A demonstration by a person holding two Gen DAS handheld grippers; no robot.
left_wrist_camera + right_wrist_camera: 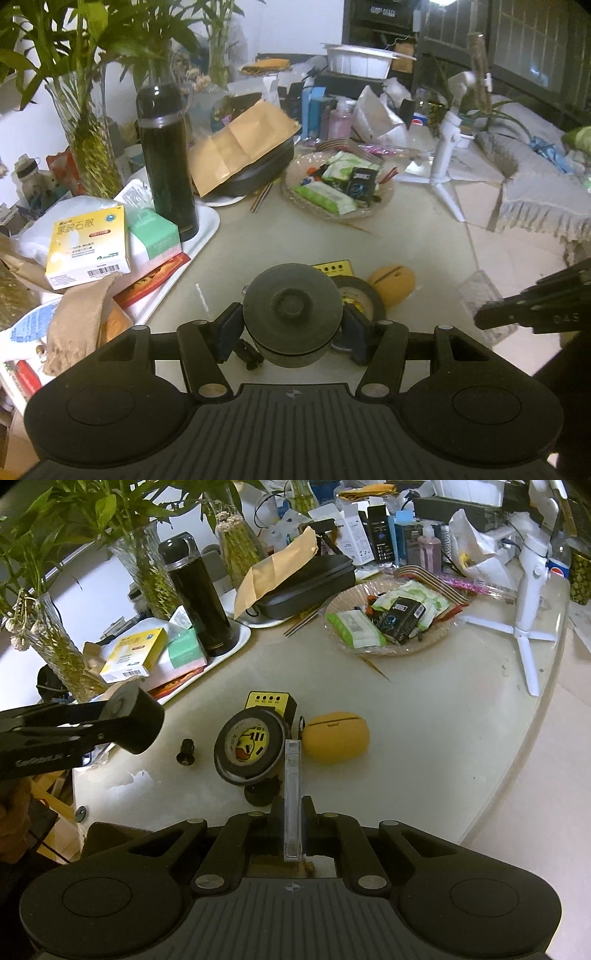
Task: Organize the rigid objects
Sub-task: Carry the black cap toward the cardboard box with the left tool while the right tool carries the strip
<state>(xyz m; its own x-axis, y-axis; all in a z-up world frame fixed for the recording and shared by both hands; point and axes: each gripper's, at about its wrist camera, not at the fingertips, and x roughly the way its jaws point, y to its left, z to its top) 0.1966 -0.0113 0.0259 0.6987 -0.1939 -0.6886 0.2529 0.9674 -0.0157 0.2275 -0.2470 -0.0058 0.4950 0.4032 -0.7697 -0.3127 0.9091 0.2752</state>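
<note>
The left gripper [292,326] is clamped on a round black suction-cup mount [292,314], held clear above the table [406,229]. The right gripper [291,812] is closed on a clear plastic case [292,797], edge-on between its fingers, above the tape roll [251,747].

A pale round table [424,716] carries, near its middle, a roll of black tape [249,746], a yellow box [271,701] behind it, and a yellow egg-shaped case [338,736] to the right. A white tray [236,642] sits far left, a glass dish [391,650] far right, beside a white tripod [524,627].
</note>
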